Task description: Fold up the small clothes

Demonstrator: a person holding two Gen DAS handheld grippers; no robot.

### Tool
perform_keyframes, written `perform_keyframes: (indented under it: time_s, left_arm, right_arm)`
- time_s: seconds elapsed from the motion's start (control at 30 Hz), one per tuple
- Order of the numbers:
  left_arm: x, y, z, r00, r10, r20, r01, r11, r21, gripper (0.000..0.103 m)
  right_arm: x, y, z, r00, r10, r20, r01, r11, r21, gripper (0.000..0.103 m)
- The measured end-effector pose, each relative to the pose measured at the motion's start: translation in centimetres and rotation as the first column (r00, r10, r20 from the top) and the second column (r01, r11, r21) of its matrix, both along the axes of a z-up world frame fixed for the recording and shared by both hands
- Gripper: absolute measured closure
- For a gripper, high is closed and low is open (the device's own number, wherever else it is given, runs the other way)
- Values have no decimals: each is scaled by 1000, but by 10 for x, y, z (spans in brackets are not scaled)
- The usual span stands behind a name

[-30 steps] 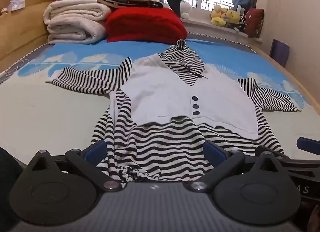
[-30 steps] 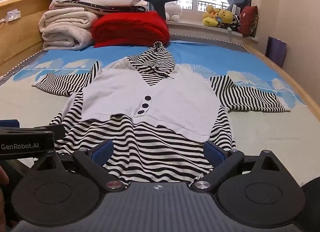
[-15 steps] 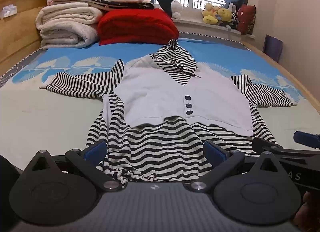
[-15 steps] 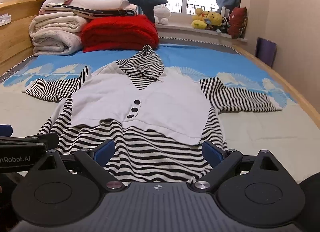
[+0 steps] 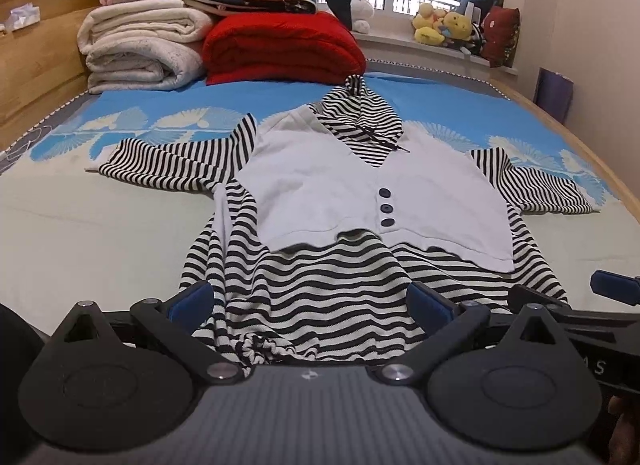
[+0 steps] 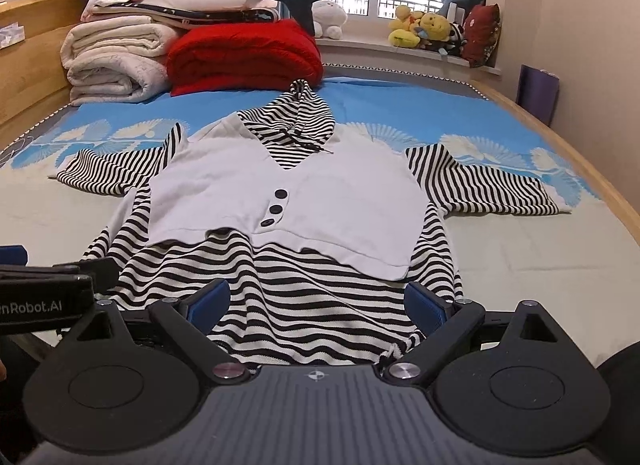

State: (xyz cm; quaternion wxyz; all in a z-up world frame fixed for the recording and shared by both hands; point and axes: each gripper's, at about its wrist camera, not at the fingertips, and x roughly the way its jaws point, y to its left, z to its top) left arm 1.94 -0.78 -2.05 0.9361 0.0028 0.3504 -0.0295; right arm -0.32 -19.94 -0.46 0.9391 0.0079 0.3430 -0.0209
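Striped hooded top (image 5: 320,293), small, with pale vest panel (image 5: 328,189) and three dark buttons: lies spread face-up on the bed (image 5: 80,233), sleeves out to both sides, hood toward the folded red blanket (image 5: 280,49).

Left wrist view: left gripper (image 5: 310,303) released, blue pads wide apart, low over the near hem, which is bunched into a small knot by the left pad. The right tool's tip shows at the right edge. Against the frame a second ago, the garment sits a little farther off and more of the sleeves shows; the camera appears to have drawn back slightly.

Right wrist view: right gripper (image 6: 316,301) likewise released, pads straddling the hem's right half of the striped hooded top (image 6: 280,297). Left tool visible at left edge. Same slight retreat as in the other view.

Risk: the bunched hem corner may be pinched as one lump, taking both layers unevenly, so a lifted fold would come out skewed; uneven lifting by the two tools would twist the body.
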Motion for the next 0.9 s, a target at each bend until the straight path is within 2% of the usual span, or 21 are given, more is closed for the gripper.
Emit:
perform_keyframes:
  time_s: [0.9]
  left_arm:
    - [2, 3, -2, 999, 22, -31, -22, 1000, 7, 1]
  right_arm:
    - [-1, 3, -1, 1000, 27, -1, -27, 1000, -2, 9]
